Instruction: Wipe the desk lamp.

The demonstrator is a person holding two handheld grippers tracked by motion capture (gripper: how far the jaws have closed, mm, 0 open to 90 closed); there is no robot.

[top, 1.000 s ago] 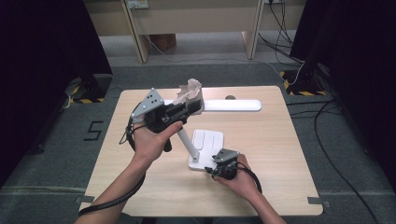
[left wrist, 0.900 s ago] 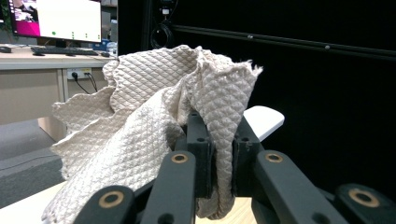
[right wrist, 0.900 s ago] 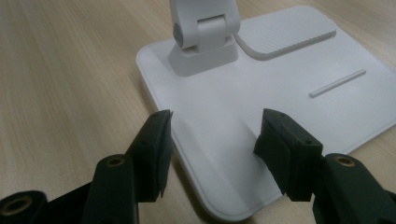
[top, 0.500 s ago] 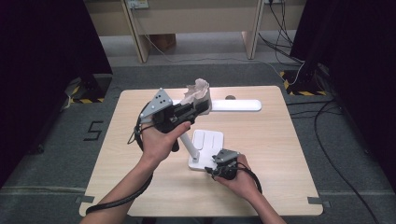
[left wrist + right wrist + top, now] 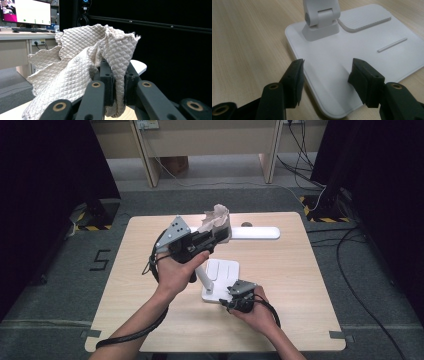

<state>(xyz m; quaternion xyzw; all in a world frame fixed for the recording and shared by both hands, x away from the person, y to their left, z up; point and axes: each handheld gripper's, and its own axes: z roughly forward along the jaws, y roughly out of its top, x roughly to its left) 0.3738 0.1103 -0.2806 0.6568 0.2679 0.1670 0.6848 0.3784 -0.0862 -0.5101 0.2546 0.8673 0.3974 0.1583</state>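
Note:
A white desk lamp stands on the wooden table, with a flat base (image 5: 224,270), a slanted arm (image 5: 202,271) and a long head bar (image 5: 257,233). My left gripper (image 5: 222,234) is lifted above the table next to the head bar, shut on a crumpled beige quilted cloth (image 5: 216,217). Seen close in the left gripper view, the cloth (image 5: 82,55) is pinched between the jaws of the left gripper (image 5: 119,80), and the lamp head (image 5: 138,66) peeks out behind it. My right gripper (image 5: 227,299) sits low at the base's near corner. In the right gripper view its jaws (image 5: 325,75) stand apart over that corner of the base (image 5: 352,50), below the arm's hinge (image 5: 320,17).
The table (image 5: 300,285) has bare wood to the left and right of the lamp. A small dark round thing (image 5: 246,224) lies at the far edge behind the head bar. Cables (image 5: 350,270) run over the grey floor at the right. Desk legs (image 5: 150,165) stand beyond the table.
My left gripper has shifted a little to the right with the cloth, closer to the lamp head. The right gripper has stayed at the base.

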